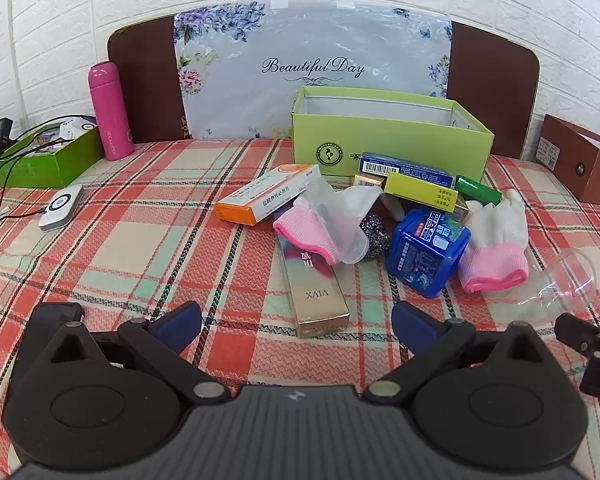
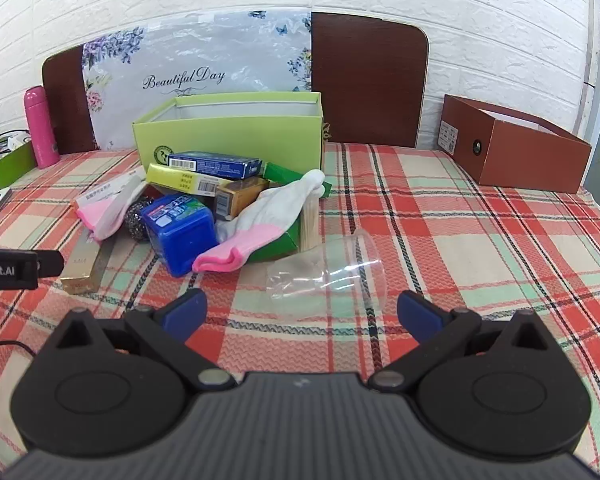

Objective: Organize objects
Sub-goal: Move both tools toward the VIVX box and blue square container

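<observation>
- A jumbled pile of boxes [image 1: 410,184], pink-cuffed gloves [image 2: 256,236] and a blue tub [image 1: 428,252] is seen near the open green box [image 1: 392,136].
- The left gripper [image 1: 296,322] and right gripper [image 2: 302,312] are held spread apart, empty.

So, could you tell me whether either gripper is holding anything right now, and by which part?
Nothing is held: the left gripper and right gripper are both open, with only tablecloth between their fingers.

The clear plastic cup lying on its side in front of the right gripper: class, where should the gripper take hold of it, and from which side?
Grip the clear plastic cup across its narrower base end, coming from the near side with the open right gripper. It lies on its side, mouth to the right; the base probably flexes less than the thin rim.
</observation>
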Demonstrator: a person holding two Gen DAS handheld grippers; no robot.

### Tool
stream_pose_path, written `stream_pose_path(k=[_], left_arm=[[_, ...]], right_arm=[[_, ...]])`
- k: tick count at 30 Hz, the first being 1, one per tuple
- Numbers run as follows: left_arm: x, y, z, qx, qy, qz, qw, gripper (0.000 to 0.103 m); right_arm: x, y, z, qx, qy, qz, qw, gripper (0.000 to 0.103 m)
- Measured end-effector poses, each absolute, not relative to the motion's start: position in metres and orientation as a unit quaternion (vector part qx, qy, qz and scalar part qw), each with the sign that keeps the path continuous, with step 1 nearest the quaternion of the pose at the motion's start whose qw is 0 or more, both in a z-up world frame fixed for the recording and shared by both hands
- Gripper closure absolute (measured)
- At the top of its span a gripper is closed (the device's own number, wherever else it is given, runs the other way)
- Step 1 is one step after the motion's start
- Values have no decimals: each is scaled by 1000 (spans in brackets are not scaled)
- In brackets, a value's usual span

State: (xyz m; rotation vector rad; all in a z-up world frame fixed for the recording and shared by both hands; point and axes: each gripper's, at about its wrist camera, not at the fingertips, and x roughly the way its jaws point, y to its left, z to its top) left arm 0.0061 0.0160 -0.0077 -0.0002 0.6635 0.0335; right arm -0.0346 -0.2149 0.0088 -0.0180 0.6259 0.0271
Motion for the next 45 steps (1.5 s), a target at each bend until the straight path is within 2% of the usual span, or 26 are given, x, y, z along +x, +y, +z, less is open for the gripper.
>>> stream_pose_path(k=[45], left_arm=[[42, 26, -35, -34, 382, -1, 923, 0]], right_arm=[[-10, -190, -7, -69, 328, 53, 941, 0]])
